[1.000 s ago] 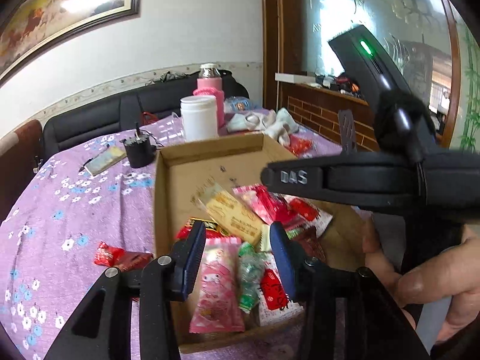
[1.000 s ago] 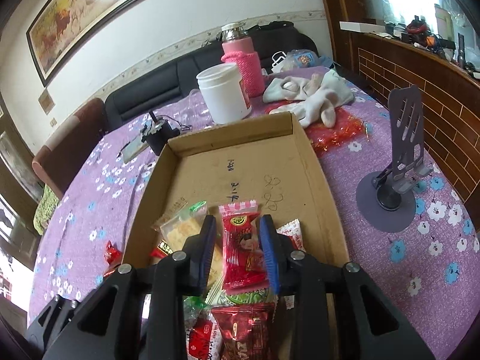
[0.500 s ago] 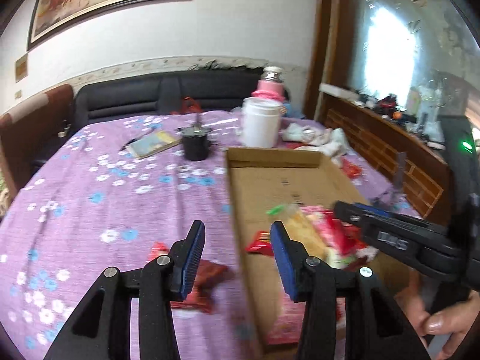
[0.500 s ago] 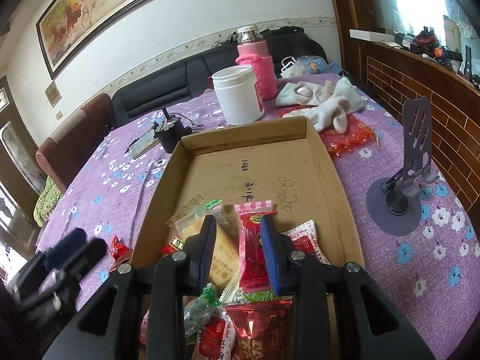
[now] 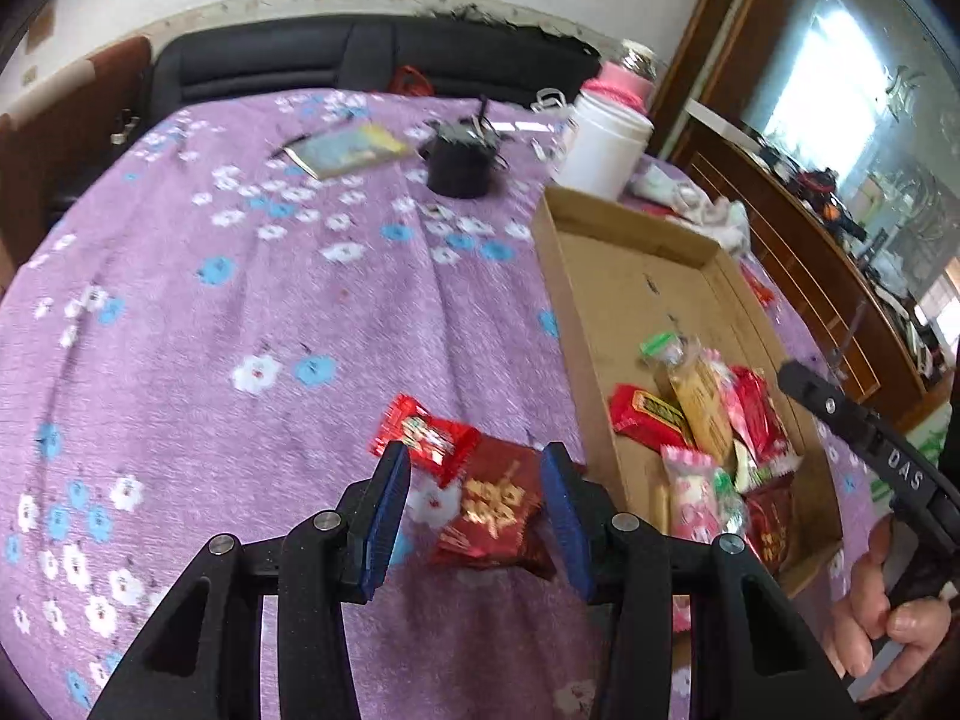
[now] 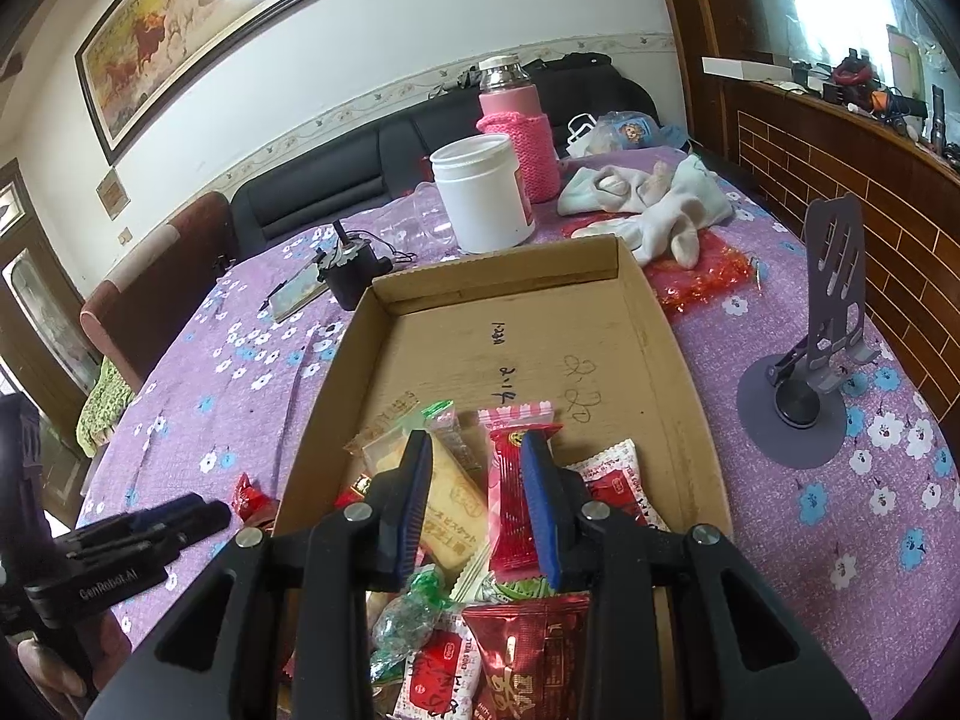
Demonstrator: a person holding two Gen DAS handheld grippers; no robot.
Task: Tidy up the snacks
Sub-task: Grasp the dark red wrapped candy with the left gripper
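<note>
Now we hover left gripper (image 5: 474, 495), jaws apart, astride dark red packet (image 5: 495, 507); bright red packet (image 5: 423, 435) overlaps near left pad, risks double grab. Right gripper (image 6: 477, 501) over box (image 6: 660, 324), jaws apart, gripping nothing.

Daylight floods in from the window (image 5: 840, 78) at upper right, blown out to white in both views. The framed painting (image 6: 198, 30) carries a bright glare patch. The left wrist view is smeared by motion blur, softening the flowered cloth on the worktop (image 5: 240, 300); the right wrist view is sharp. Fisheye bending curves walls, and corners fall to black.
</note>
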